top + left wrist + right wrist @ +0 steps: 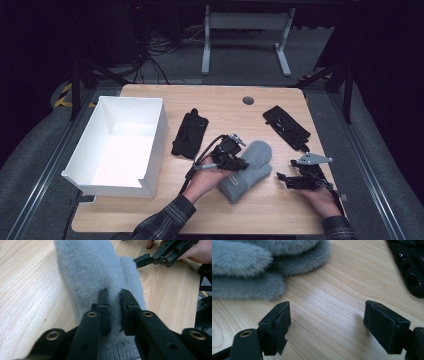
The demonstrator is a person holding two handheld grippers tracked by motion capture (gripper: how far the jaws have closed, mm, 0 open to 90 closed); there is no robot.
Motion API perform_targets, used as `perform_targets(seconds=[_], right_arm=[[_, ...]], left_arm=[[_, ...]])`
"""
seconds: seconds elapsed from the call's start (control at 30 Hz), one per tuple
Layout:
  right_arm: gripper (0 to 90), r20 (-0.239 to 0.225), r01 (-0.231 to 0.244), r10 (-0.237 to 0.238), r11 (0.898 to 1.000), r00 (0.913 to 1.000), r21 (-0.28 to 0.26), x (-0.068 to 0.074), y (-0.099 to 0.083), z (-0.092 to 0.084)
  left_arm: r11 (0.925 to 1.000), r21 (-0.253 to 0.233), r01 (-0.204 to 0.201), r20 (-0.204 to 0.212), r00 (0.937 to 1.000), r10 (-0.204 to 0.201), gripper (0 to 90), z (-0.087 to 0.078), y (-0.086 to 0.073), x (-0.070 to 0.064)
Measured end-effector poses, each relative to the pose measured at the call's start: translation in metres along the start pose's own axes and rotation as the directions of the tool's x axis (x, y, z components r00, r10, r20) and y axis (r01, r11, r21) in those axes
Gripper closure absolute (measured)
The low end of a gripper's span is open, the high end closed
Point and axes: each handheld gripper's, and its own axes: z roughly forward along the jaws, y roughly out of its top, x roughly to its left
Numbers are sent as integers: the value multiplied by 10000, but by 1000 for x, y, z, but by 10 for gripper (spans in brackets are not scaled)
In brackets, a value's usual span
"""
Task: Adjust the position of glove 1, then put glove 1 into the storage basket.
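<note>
Grey fluffy mitten (248, 171) is lying mid-counter (260, 210) — the left claw (114, 298) is pinching its fleece in narrow jaws, while the right claw (325, 323) is hovering beside it, gaping, grasping nothing.

Grey mitten (95, 272): top and cuff cut off by the left gripper view's edges; a fold hidden between the two black jaws.
Mitten underside: hidden against the table (260, 210).
Black glove (409, 267): cut off at the right gripper view's top corner.
Person's forearms: cut off at the high view's bottom edge.
Far room beyond the table: too dark to make out.
</note>
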Motion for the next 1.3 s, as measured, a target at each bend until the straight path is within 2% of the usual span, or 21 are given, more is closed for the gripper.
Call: perform_targets(seconds=[0.17, 0.23, 0.3, 0.4, 0.5, 0.67, 0.77, 0.97, 1.3], right_arm=[[224, 7, 3, -3, 10000, 10000, 4, 0, 0, 0], [223, 12, -3, 3, 10000, 10000, 6, 0, 0, 0], [223, 30, -44, 44, 10000, 10000, 5, 0, 0, 0], [223, 21, -43, 43, 10000, 10000, 6, 0, 0, 0], [223, 28, -42, 42, 10000, 10000, 5, 0, 0, 0], [222, 15, -29, 29, 10000, 10000, 3, 0, 0, 0], [221, 1, -12, 12, 10000, 10000, 6, 0, 0, 0], [220, -14, 8, -8, 10000, 10000, 9, 0, 0, 0], [218, -17, 22, -22, 10000, 10000, 14, 0, 0, 0]], left_arm=[[9945, -687, -787, -10, 9969, 788, 524, -11, 4, 0], [9932, -742, -896, -24, 9960, 896, 491, -12, 5, 1], [9916, -738, -1057, -100, 9944, 1053, 399, -11, 7, 5], [9916, -826, -997, -80, 9950, 994, 261, -5, 9, 11], [9928, -529, -1071, -213, 9941, 1061, 183, 4, 12, 14], [9964, -14, -844, -329, 9959, 843, 157, 19, 11, 20], [9957, 542, -750, -249, 9968, 764, 147, 29, 10, 24], [9945, 742, -733, 58, 9973, 731, 144, 41, 6, 26], [9936, 1045, -425, 609, 9975, 363, 158, 53, 0, 32]])
